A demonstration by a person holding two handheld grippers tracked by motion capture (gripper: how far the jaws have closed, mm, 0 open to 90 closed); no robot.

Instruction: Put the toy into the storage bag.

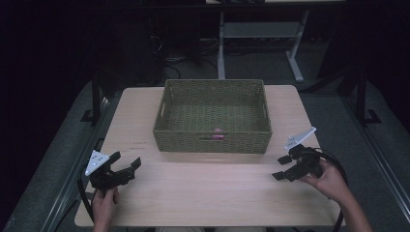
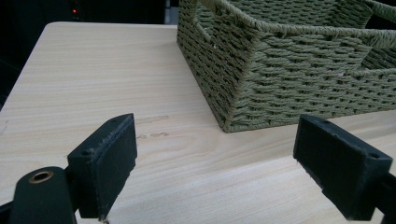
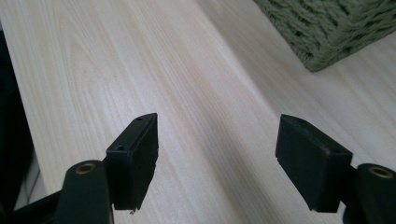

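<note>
A green woven basket (image 1: pixel 167 108) stands at the middle back of the light wooden table (image 1: pixel 208 186); a small pink thing (image 1: pixel 218 131) shows at the inside of its front wall. My left gripper (image 1: pixel 126 162) rests at the front left, open, with nothing between its jaws. Its own view looks at the basket's corner (image 2: pixel 243 88) across bare wood. My right gripper (image 1: pixel 281 167) hovers low at the front right, held by a hand, open and empty. Past its pads (image 3: pixel 135 158) a basket corner (image 3: pixel 327 37) sits at the upper right.
The table's left edge (image 3: pixel 18 116) runs close beside the right gripper's view. Faint marks (image 2: pixel 154 134) lie on the wood in front of the basket's left corner. Desk legs and cables stand on the dark floor behind the table (image 1: pixel 222 48).
</note>
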